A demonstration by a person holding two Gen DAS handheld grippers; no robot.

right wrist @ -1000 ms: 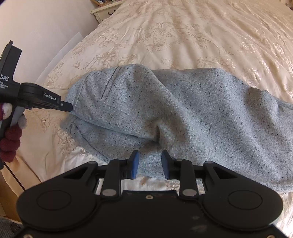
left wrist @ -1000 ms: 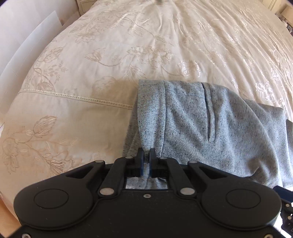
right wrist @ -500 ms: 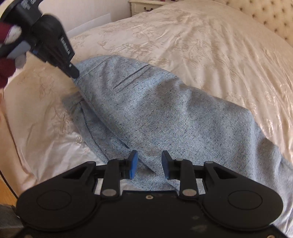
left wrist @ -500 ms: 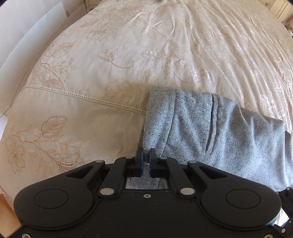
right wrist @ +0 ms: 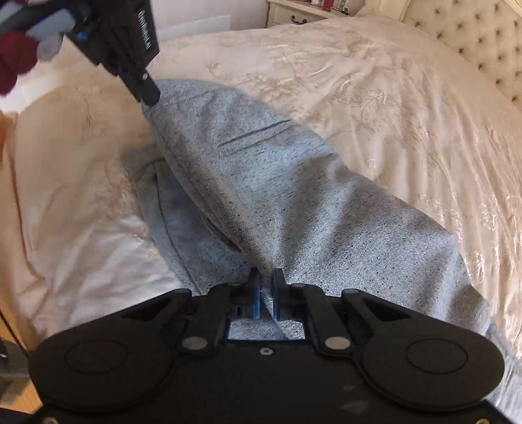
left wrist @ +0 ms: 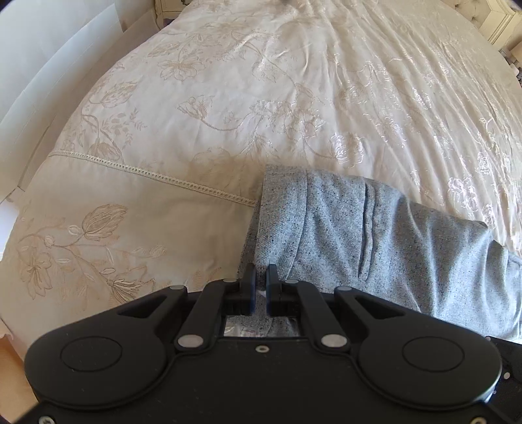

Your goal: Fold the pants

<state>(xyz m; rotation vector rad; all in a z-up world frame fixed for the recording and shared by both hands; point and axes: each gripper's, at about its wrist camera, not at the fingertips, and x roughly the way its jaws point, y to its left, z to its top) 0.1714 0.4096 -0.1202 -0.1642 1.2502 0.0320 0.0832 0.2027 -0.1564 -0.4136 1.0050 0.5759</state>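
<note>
A wide bed (left wrist: 293,98) dressed in a cream bedspread (right wrist: 375,98) with embroidered flowers is filling both views, and the grey pants (right wrist: 277,195) are lying on it near its foot-end edge, just past a lace-trimmed seam (left wrist: 156,174) in the cover. The pants are a speckled, heathered knit, bunched rather than flat: one layer is being lifted into a ridge that is running diagonally across the garment, with a lower layer showing beneath it on the side toward the bed's edge. A slit pocket (left wrist: 365,234) is showing as a dark line in the upper layer, close to the waistband (left wrist: 280,208) end. A tufted headboard (right wrist: 473,42) is standing at the far end of the bed from the pants, and a pale bedside cabinet (right wrist: 293,13) is sitting beside it. White panels (left wrist: 49,81) are leaning along the bed's side, well apart from the pants. The left gripper (left wrist: 259,287) is pinching the waistband edge, its fingers drawn narrow with grey cloth between them. The right gripper (right wrist: 267,293) has just been closing, and its blue-padded fingers are now pressing on a raised fold of the pants further along the ridge. A hand in a dark red glove (right wrist: 13,62) is carrying the left gripper.
</note>
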